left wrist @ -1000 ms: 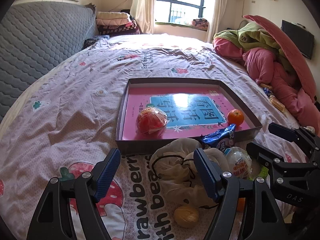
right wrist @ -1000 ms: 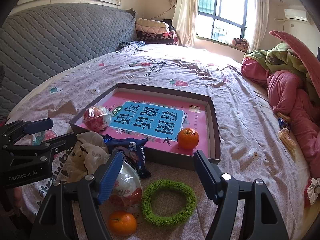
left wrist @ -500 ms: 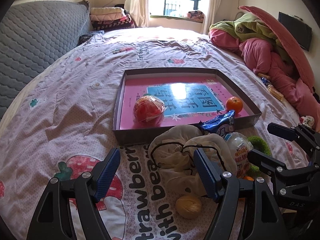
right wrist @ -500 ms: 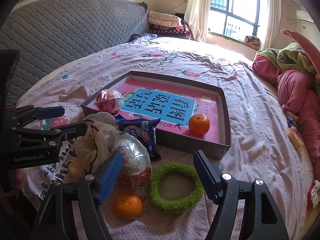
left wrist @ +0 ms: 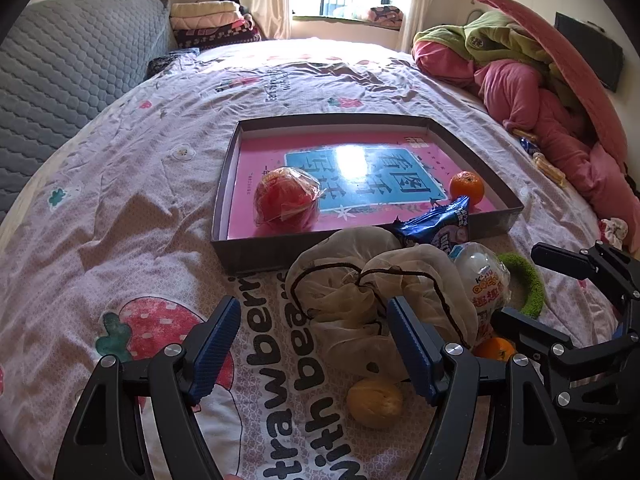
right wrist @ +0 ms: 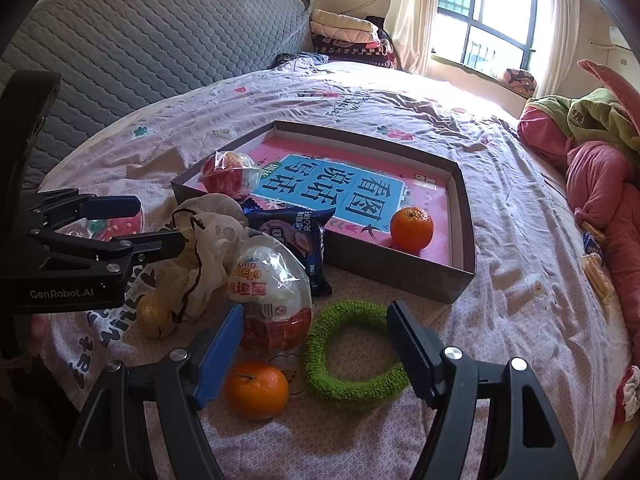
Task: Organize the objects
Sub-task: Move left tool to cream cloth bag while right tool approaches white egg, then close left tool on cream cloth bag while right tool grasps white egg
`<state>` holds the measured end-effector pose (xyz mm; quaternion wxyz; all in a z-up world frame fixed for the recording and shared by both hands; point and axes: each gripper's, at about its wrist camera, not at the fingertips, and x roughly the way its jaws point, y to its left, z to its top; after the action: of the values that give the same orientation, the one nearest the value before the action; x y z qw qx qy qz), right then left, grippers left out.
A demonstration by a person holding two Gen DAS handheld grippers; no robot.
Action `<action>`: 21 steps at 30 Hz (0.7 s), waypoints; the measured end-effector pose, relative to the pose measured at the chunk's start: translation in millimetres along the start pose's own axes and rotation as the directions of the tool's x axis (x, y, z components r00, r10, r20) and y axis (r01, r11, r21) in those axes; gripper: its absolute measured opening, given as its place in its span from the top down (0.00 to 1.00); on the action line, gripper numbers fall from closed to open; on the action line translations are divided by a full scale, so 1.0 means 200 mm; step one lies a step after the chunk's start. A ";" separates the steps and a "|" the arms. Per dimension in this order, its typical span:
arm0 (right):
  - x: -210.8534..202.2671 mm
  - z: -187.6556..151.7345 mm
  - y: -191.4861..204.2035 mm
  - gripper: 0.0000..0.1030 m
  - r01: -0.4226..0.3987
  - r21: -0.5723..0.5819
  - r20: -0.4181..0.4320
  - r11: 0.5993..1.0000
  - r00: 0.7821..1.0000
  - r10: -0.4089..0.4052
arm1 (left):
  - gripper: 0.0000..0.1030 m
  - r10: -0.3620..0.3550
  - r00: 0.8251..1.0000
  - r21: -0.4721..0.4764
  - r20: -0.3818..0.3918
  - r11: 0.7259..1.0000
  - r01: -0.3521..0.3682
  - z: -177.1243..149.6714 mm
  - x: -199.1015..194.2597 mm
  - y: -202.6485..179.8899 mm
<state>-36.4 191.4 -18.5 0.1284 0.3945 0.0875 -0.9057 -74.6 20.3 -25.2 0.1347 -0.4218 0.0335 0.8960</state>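
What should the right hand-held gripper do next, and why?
Probably ease down and close on the green ring. The right hand-held gripper is open, with the ring lying on the bed between its fingers, outside the box, which already holds an orange.

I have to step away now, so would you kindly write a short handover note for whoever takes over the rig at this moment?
Left claw: open, empty, low over the bedspread by the mesh drawstring bag.
Right claw: open, empty, over the green ring.
Done: the wrapped red ball and one orange lie in the tray.
Left, all on the bedspread in front of the tray: mesh drawstring bag, blue snack packet, toy egg, green ring, second orange, yellow ball.
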 end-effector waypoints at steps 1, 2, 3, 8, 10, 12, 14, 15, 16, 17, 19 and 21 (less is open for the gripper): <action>0.00 0.00 0.00 0.29 -0.003 -0.001 -0.001 1.000 1.000 0.003 | 0.26 0.000 1.000 -0.001 -0.003 1.000 0.000 0.00 0.01 0.00; 0.00 0.00 0.01 0.29 -0.008 -0.004 -0.003 1.000 1.000 0.008 | 0.26 0.001 1.000 -0.002 -0.005 1.000 -0.001 0.00 0.01 0.00; 0.01 0.00 0.02 0.29 -0.012 -0.007 -0.005 1.000 1.000 0.012 | 0.26 0.002 1.000 -0.003 -0.006 1.000 -0.002 0.00 0.02 0.00; 0.03 -0.01 0.05 0.29 -0.012 -0.023 -0.020 1.000 1.000 0.012 | 0.26 0.008 1.000 -0.008 -0.021 1.000 -0.009 0.01 0.05 0.01; 0.04 0.00 0.05 0.29 -0.016 -0.025 -0.025 1.000 1.000 0.016 | 0.26 0.008 0.999 -0.015 -0.031 1.000 -0.008 0.01 0.07 0.02; 0.06 0.00 0.07 0.29 -0.021 -0.028 -0.030 0.999 0.999 0.020 | 0.26 0.002 0.999 -0.025 -0.044 1.000 -0.003 0.01 0.09 0.02; 0.07 0.00 0.08 0.29 -0.023 -0.033 -0.038 0.999 0.999 0.021 | 0.26 0.003 0.998 -0.034 -0.055 0.999 -0.005 0.01 0.11 0.02; 0.08 0.00 0.09 0.29 -0.024 -0.035 -0.042 0.999 0.999 0.023 | 0.26 0.005 0.998 -0.039 -0.060 0.999 -0.007 0.02 0.12 0.03; 0.09 0.00 0.10 0.29 -0.026 -0.037 -0.044 0.999 0.999 0.024 | 0.26 0.004 0.998 -0.045 -0.063 0.999 -0.007 0.01 0.13 0.03; 0.10 0.00 0.10 0.29 -0.025 -0.038 -0.048 0.999 0.999 0.024 | 0.26 -0.002 0.998 -0.052 -0.064 0.999 -0.001 0.01 0.14 0.04; 0.11 0.00 0.11 0.29 -0.021 -0.043 -0.049 0.999 0.999 0.019 | 0.26 -0.006 0.998 -0.064 -0.065 0.998 0.001 0.02 0.15 0.04; 0.12 0.01 0.12 0.29 -0.018 -0.046 -0.051 0.999 0.999 0.016 | 0.26 -0.006 0.998 -0.073 -0.067 0.997 0.001 0.03 0.17 0.05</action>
<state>-46.0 164.5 -36.2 0.1429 0.4149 0.1083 -0.8920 -101.2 18.9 -47.8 0.1196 -0.4562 0.0045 0.8818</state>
